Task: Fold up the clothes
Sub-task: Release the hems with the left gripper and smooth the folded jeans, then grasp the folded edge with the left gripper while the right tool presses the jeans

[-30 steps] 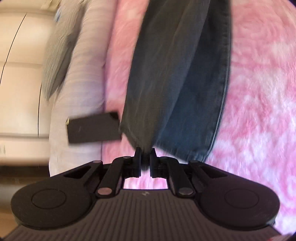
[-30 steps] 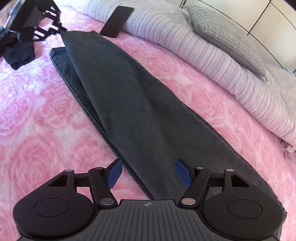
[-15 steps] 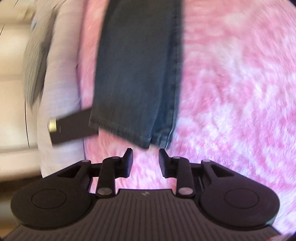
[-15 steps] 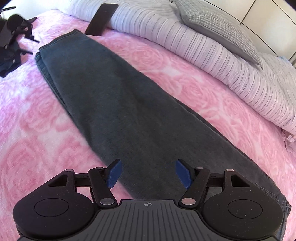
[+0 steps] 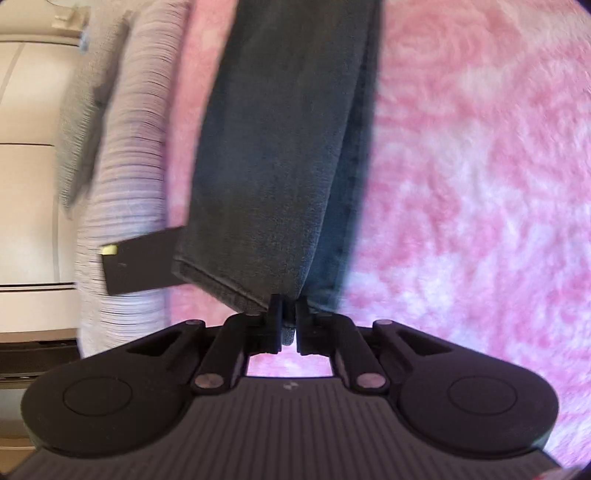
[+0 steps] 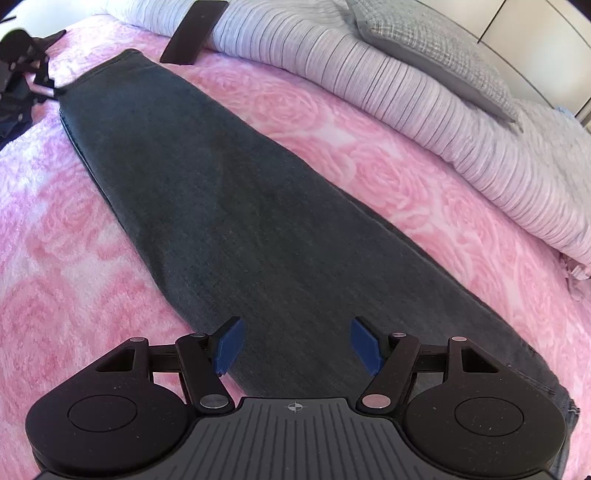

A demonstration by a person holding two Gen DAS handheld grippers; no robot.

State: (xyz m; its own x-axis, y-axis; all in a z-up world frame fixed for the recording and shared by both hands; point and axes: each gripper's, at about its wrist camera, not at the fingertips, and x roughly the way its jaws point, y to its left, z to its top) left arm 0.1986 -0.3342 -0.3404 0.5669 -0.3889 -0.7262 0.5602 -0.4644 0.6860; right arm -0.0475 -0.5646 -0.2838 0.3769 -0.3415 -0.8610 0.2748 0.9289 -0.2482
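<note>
Jeans (image 6: 236, 206): one pair on pink blanket (image 6: 66, 258) | left gripper (image 5: 289, 314) closing on hem | right gripper (image 6: 295, 345) gaping, empty | one phone (image 6: 194, 31)

Black claw (image 6: 295, 345), blue pads (image 6: 229, 345)

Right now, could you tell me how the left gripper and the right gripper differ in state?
The left gripper has its jaws closing, pinching the hem corner of the dark jeans; the right gripper stands wide open, holding nothing. The left works at the leg-hem end near the black phone; the right hovers over the wider end. Both point down at the same jeans on the pink blanket.
</note>
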